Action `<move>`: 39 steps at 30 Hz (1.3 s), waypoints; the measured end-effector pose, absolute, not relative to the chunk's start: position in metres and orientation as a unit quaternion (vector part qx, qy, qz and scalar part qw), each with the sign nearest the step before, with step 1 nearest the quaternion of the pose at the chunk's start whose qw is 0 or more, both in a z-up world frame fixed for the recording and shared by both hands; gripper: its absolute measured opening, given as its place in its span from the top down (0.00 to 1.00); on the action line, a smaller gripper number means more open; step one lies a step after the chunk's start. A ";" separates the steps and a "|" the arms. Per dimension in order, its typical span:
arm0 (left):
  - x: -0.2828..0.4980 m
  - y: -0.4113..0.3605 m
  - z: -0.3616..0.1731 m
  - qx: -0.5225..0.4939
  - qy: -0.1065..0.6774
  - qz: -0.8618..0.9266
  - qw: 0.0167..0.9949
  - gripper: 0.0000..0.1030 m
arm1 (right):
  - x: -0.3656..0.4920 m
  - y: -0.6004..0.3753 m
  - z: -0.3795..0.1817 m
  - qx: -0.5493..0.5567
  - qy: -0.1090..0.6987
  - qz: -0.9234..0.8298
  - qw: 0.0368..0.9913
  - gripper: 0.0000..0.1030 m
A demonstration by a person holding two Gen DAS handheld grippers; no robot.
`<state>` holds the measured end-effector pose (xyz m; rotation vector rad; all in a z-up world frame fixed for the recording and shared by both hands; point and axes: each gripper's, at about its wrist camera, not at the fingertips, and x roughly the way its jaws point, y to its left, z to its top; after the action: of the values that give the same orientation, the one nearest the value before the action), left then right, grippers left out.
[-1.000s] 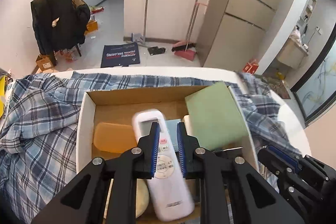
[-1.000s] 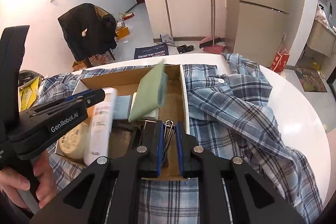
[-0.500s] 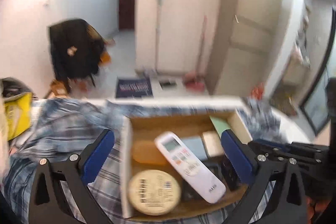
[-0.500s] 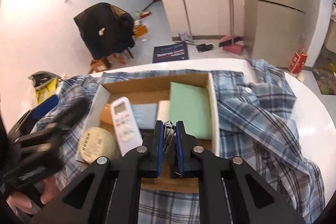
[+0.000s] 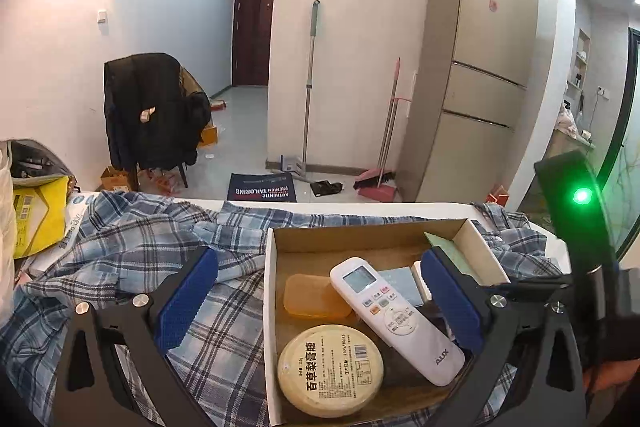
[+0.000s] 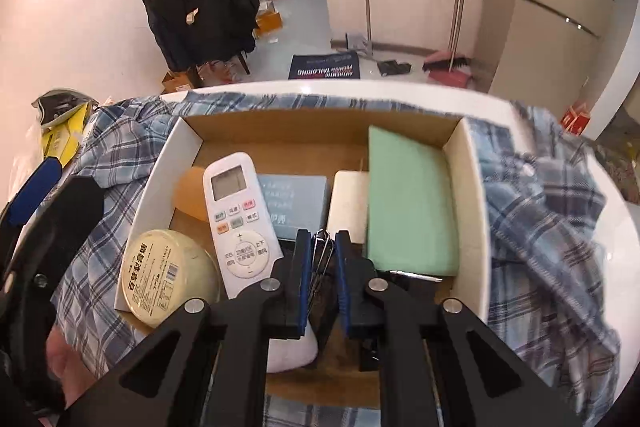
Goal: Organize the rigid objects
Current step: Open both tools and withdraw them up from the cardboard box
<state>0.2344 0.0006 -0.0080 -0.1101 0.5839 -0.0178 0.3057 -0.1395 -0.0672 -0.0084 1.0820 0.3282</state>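
White remote (image 5: 394,315) lies diagonal in cardboard box (image 5: 269,291), freed | our left claw (image 5: 320,303) gapes wide, empty | our right claw (image 6: 322,267) clamps wire binder clip (image 6: 320,259) over box, we judge for dropping beside green pad (image 6: 408,203)

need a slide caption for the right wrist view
Right gripper shut on a wire binder clip above a cardboard box holding a white remote, round tin and green pad.

The left wrist view looks slantwise down over the cardboard box (image 5: 276,311) from its near-left side, toward the fridge (image 5: 480,67). The right wrist view tilts steeper, closer above it. Both share the box and the plaid shirt (image 6: 540,211).
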 end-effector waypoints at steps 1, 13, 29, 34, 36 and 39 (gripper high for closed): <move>0.234 0.002 -0.008 -0.056 0.285 0.001 0.957 0.00 | 0.306 -0.139 -0.069 -0.005 0.512 0.153 0.845 0.90; 0.210 0.017 0.032 -0.080 0.224 0.004 0.971 0.00 | 0.288 -0.160 -0.040 0.003 0.496 0.125 0.859 0.75; 0.100 0.002 0.092 -0.069 0.097 -0.073 0.990 0.00 | 0.168 -0.214 0.055 0.035 0.253 0.138 0.957 0.08; 0.060 0.008 0.105 -0.079 0.092 -0.094 0.988 0.00 | 0.116 -0.218 0.067 0.040 0.152 0.125 0.980 0.00; 0.040 0.011 0.107 -0.082 0.069 -0.082 0.991 0.00 | 0.098 -0.221 0.072 0.045 0.125 0.122 0.984 0.00; 0.021 0.015 0.107 -0.080 0.060 -0.081 0.992 0.00 | 0.079 -0.222 0.075 0.047 0.101 0.115 0.987 0.00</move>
<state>0.0212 0.0152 0.1074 -0.1614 0.1201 -0.1625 0.0795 -0.2224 0.0753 0.0939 0.2038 0.2319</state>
